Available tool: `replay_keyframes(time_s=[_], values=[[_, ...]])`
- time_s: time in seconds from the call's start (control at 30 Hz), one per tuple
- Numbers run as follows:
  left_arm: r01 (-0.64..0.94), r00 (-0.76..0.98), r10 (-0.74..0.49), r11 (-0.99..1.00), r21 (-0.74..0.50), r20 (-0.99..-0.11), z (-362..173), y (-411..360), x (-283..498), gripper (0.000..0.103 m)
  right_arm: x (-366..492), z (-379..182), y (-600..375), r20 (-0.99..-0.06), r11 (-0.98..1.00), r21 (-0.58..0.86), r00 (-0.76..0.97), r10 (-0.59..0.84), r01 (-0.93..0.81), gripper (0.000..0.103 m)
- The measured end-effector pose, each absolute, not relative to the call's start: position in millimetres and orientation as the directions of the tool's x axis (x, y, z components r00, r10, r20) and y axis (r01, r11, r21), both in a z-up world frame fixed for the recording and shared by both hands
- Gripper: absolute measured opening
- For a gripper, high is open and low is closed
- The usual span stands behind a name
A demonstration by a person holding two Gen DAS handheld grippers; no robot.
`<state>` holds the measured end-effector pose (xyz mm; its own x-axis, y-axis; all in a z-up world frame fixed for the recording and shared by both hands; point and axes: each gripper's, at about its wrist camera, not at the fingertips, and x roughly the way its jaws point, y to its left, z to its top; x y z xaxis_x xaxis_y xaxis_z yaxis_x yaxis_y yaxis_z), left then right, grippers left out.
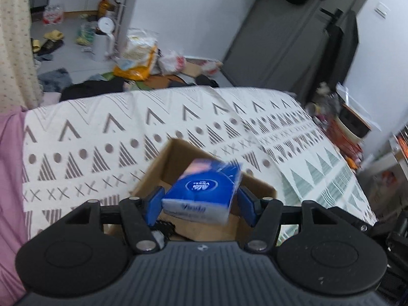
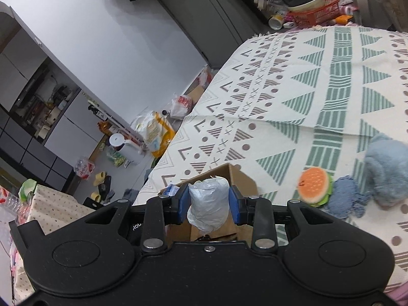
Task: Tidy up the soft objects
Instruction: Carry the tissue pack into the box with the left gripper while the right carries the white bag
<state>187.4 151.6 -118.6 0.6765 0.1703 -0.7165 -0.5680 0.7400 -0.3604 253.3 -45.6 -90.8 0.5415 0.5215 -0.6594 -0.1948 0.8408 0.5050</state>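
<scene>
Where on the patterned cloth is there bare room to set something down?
Free: the wide stretch of cloth beyond the box, up to the far edge, and the green-triangle band. Crowded: the near right corner, with burger toy, blue cloth and fluffy toy.

My work surface: bed (image 2: pixel 331 107) under cream cover (image 1: pixel 102 132) printed with grey and green triangles, dots, crosses; open cardboard box (image 1: pixel 168 163) sits on cover near my edge; on my right side, burger-shaped sponge (image 2: pixel 315 186) lies touching blue cloth (image 2: pixel 344 201); fluffy pale blue toy (image 2: pixel 387 168) just beside cloth; pink sheet (image 1: pixel 10 178) shows at left edge.
</scene>
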Motion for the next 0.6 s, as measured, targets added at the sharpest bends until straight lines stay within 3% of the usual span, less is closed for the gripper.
replay_keyframes(time_s=[0.3, 0.4, 0.6], values=[[-0.61, 0.654, 0.194, 0.707, -0.358, -0.731, -120.3, 158.8, 188.7, 0.068, 264.6, -95.9, -28.4, -0.632, 0.806, 0.549, 0.523, 0.572, -0.218, 0.035], [-0.619, 0.652, 0.2, 0.697, -0.361, -0.732, -119.2, 160.0, 186.2, 0.069, 269.3, -98.2, -27.2, -0.619, 0.786, 0.58, 0.511, 0.597, -0.214, 0.051], [-0.632, 0.64, 0.206, 0.689, -0.355, -0.74, -118.4, 156.7, 187.5, 0.074, 270.1, -98.0, -45.7, -0.628, 0.796, 0.573, 0.52, 0.579, -0.194, 0.069]])
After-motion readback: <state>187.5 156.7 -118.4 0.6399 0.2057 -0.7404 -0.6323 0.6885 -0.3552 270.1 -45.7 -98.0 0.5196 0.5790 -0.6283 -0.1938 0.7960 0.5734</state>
